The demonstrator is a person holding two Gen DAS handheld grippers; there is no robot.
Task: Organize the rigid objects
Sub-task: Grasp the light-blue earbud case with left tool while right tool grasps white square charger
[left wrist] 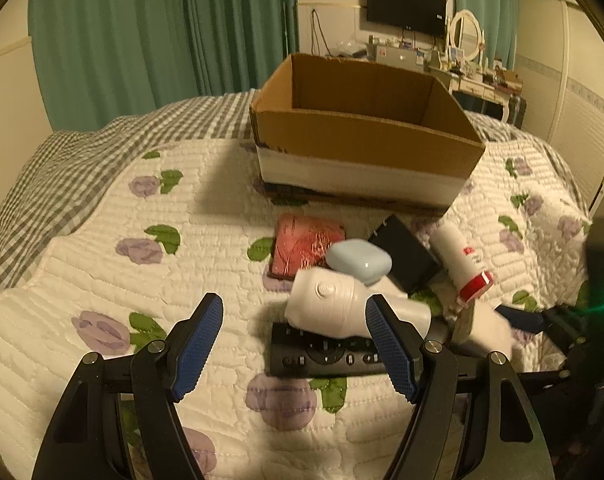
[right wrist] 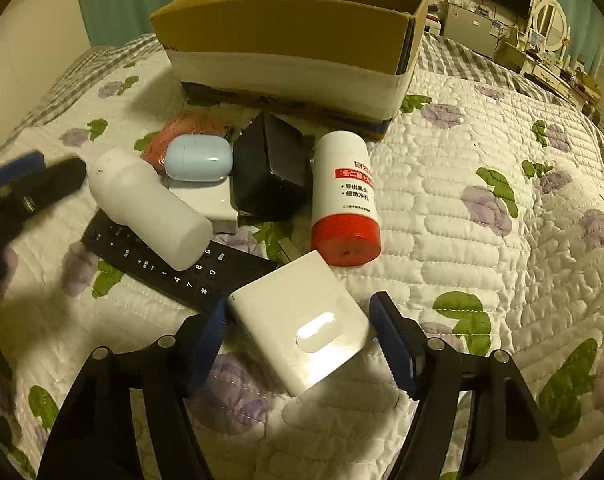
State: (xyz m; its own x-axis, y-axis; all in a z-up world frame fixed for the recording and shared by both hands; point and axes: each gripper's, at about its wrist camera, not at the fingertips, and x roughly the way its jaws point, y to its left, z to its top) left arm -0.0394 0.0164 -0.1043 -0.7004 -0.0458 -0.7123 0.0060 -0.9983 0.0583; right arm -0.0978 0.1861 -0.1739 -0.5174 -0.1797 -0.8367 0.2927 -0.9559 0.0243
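Note:
A pile of rigid objects lies on the quilted bed before an open cardboard box (left wrist: pixel 366 136) (right wrist: pixel 290 36). My left gripper (left wrist: pixel 294 344) is open, just short of a white bottle (left wrist: pixel 342 308) (right wrist: pixel 150 208) that lies on a black remote (left wrist: pixel 326 354) (right wrist: pixel 174 268). My right gripper (right wrist: pixel 298 340) is open, its fingers on either side of a white rectangular block (right wrist: pixel 298 332). A red-capped white bottle (right wrist: pixel 344 196) (left wrist: pixel 462 260), a black box (right wrist: pixel 268 172) (left wrist: pixel 406 256), a pale blue case (right wrist: pixel 198 158) (left wrist: pixel 360 260) and a pink item (left wrist: pixel 306 244) lie behind.
The left gripper shows blurred at the left edge of the right wrist view (right wrist: pixel 26 188). Green curtains (left wrist: pixel 162 32) hang behind the bed. A dresser with a mirror (left wrist: pixel 468 36) and a wall monitor (left wrist: pixel 406 6) stand at the far right.

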